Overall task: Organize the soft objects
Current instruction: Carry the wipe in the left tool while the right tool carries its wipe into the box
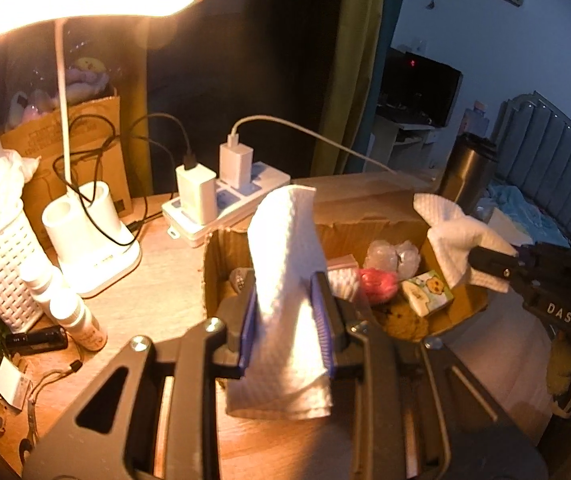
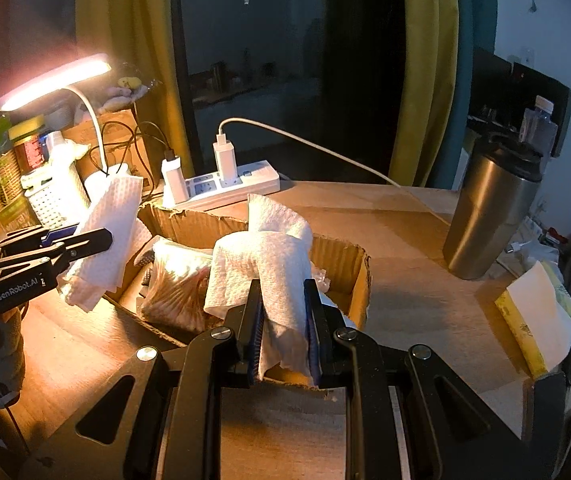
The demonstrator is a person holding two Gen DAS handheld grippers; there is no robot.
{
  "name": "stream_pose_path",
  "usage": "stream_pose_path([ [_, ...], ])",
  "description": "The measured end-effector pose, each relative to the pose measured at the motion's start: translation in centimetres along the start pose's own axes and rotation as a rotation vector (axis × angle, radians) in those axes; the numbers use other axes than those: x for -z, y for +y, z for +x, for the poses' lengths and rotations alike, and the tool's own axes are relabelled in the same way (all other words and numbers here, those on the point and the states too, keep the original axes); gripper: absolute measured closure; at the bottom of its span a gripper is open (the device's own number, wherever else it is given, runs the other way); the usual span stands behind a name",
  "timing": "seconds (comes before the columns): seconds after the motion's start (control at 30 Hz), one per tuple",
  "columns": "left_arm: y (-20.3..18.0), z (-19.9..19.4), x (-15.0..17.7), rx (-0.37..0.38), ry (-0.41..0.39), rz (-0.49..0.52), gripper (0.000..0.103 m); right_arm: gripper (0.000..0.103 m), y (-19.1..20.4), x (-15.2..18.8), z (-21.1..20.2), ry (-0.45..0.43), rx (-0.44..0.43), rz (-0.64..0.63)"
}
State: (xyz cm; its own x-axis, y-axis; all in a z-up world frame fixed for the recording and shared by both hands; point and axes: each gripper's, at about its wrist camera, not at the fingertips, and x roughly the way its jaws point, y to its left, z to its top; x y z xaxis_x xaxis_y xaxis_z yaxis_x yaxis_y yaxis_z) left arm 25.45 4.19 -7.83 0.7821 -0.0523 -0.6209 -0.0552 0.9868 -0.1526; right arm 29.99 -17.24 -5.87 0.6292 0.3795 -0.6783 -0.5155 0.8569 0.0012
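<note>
Both grippers, left gripper (image 1: 285,320) and right gripper (image 2: 283,320), hold fingers clamped on white cloths (image 1: 285,264) (image 2: 269,256) over the cardboard box (image 2: 341,256); judged best lowered inside before release, clear of box walls.

Both grippers, left gripper (image 1: 285,320) and right gripper (image 2: 283,322), are made of black plastic with blue pads (image 1: 248,332), silver screws (image 2: 221,333) and white letters.

White waffle-textured cloth (image 1: 285,280); brown cardboard box (image 1: 365,208) behind it; beside the box, a white power strip (image 1: 241,200).
</note>
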Motion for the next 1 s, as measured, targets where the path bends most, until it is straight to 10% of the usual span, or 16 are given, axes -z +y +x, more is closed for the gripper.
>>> stream_pose_path([
  [1.0, 0.4, 6.1, 1.4, -0.022, 0.134, 0.002, 0.076, 0.083, -1.2, 1.8, 6.0, 0.125, -0.018, 0.027],
])
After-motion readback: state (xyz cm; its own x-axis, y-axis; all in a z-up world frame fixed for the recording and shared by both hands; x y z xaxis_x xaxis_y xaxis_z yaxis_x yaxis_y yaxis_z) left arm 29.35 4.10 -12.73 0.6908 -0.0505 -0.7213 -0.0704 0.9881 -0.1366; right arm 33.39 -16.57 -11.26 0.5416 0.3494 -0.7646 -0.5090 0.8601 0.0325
